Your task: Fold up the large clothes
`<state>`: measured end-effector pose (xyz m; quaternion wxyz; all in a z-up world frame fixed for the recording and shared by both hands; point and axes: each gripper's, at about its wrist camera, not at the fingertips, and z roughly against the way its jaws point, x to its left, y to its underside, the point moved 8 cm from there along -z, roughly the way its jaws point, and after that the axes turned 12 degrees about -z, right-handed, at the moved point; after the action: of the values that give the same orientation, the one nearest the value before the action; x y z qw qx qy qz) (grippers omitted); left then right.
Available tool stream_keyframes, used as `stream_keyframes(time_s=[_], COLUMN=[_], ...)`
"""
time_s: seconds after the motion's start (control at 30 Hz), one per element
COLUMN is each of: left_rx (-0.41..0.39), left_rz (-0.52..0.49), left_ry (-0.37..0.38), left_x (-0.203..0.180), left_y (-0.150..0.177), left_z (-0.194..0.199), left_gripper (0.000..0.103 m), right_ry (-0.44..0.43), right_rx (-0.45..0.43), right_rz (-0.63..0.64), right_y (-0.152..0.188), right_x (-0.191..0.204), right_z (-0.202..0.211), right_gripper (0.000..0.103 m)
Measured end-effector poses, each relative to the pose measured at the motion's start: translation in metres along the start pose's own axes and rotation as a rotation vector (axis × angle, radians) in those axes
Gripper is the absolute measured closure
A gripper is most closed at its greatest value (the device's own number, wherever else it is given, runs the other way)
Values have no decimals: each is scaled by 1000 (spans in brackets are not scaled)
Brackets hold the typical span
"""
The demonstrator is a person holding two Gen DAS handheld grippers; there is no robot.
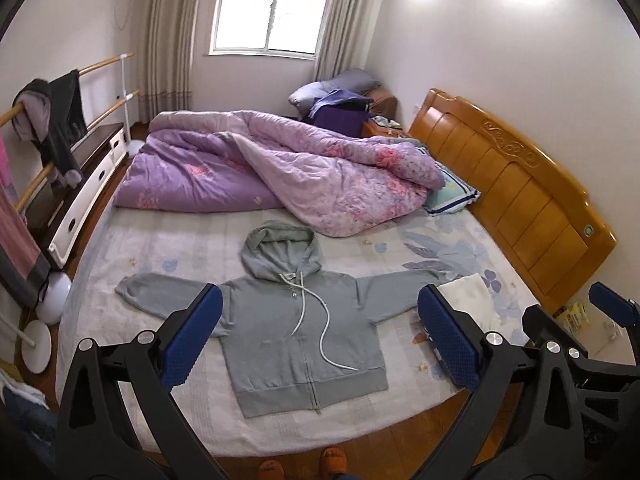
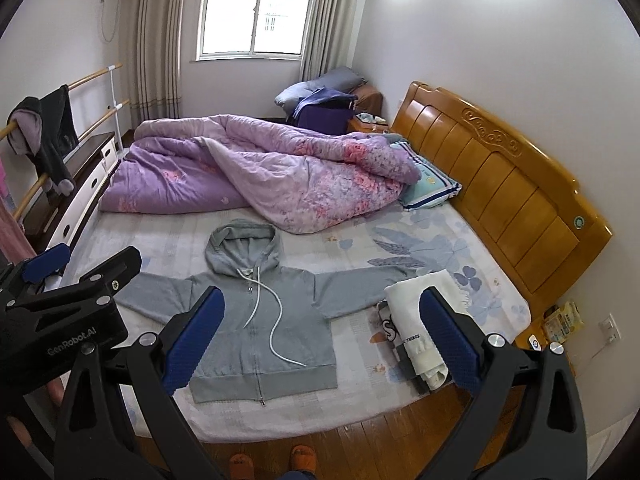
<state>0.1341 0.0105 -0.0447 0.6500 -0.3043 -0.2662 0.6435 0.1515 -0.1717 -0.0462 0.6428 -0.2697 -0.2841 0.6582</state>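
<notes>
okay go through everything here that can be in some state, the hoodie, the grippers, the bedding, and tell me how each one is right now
Grey hoodie: spread flat, front up, zipped, sleeves out, unfolded.
Drawstrings: loose across the chest.
Left gripper: open, holding nothing.
Right gripper: open, holding nothing.
Purple quilt: bunched up, unmade.
White garment: folded, beside the hoodie's sleeve.
Curtains: drawn open.

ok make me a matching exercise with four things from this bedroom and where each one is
Things:
1. grey hoodie
2. purple quilt
3. folded white garment
4. dark jacket

Places:
A. hung over a wooden rail
B. bunched on the far half of the bed
C. spread flat at the bed's near edge
D. beside the hoodie's sleeve, nearer the headboard

Pairs: 1-C, 2-B, 3-D, 4-A
</notes>
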Motion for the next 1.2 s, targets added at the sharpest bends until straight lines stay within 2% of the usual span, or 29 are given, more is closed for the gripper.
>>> stream_keyframes(time_s=[0.27,0.7,1.2], left_rx=[-45,-82,-92], left_rz=[-82,-85,-106], left_ry=[-45,-26,-58], left_x=[-17,-25,-33], left_y=[-7,-19,-28], left_z=[12,19,18], left_gripper=[5,5,5], right_ry=[31,45,41], right_rx=[-3,-37,-39], right_rz=[-29,-45,-47], right_y=[3,-9,-16], right_x=[-10,-17,-22], right_z=[8,18,19], right_gripper=[8,8,8])
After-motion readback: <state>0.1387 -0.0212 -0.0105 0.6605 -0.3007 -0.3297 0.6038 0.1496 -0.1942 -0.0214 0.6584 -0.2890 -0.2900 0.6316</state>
